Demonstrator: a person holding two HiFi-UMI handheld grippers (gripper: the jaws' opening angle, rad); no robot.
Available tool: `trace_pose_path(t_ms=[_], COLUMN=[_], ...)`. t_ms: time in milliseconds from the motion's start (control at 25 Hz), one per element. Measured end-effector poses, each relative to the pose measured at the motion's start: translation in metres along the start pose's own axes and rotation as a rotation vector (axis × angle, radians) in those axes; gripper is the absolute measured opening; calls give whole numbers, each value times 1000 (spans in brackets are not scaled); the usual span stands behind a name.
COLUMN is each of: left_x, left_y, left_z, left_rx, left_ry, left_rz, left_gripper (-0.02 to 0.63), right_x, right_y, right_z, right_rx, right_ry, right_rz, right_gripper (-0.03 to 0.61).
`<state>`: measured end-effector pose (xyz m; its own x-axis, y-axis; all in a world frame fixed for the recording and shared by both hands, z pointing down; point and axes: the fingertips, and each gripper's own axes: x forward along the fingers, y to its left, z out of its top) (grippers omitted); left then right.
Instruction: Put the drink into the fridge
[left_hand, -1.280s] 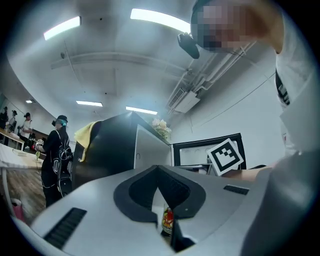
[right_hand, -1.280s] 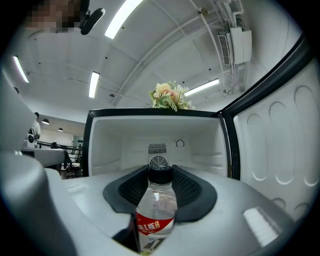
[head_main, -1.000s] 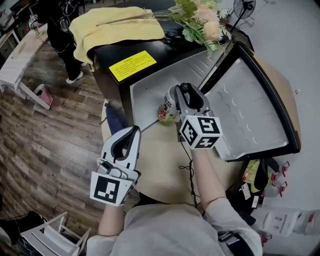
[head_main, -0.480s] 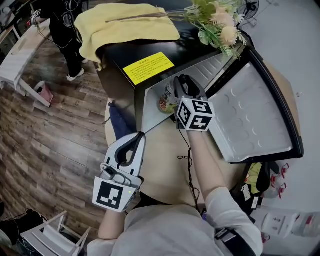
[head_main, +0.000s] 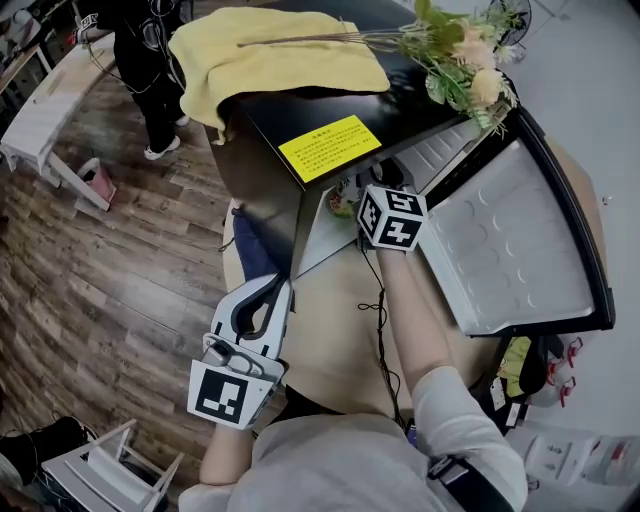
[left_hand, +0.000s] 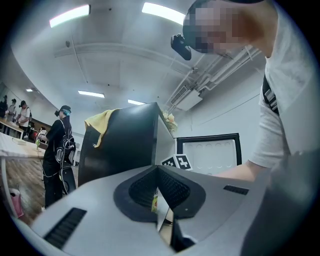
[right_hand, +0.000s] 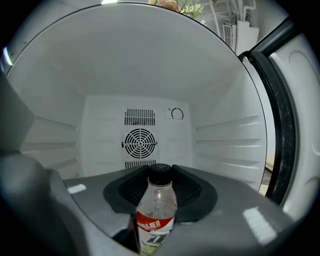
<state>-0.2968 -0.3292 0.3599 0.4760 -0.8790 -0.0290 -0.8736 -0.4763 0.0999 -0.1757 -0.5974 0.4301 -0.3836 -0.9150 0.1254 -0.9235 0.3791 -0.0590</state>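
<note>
- Carrying the drink (right_hand: 156, 205) upright — a clear plastic bottle with a black cap and a red label. Already inside the fridge (right_hand: 100, 75) cavity, short of the fan grille (right_hand: 140, 143) on the back wall; cannot tell whether standing on the fridge floor yet.
- Probably light, fairly stiff and smooth-sided, so liable to slip or topple; best taken on the body below the shoulder, not by the cap.
- Pinching it in the right tongs (right_hand: 159, 186), one pad on each side of the upper body.
- Holding the left tongs (head_main: 272, 288) pressed together on nothing, near the tabletop (head_main: 330, 340) edge — well apart from the wide-open fridge door (head_main: 500, 250).
</note>
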Motion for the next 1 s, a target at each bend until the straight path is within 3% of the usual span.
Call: trace_pose_path(t_ms=[480,680,880,920,1000], left_x=[0,-1,-2,-2,-2], left_y=[2,-6,-17,-19,-25], left_z=[-2,5,4,5,7], left_rx=[-11,20,-19,-19,-17], left_ry=[-3,-36,-9,-11,-19], left_rz=[-5,-14,1,1,1], left_gripper=[9,9,9,9,9], right_x=[-5,-14,-40,-48,-65], right_y=[14,15,15,14,13], right_z=[-5,-1,13,15,20], right_rx=[-62,-65,-63,-62,-62], right_ry=[8,18,-18,-28,-47], right_rz=[39,61,85,86,88], right_gripper=[161,163,161,132,15])
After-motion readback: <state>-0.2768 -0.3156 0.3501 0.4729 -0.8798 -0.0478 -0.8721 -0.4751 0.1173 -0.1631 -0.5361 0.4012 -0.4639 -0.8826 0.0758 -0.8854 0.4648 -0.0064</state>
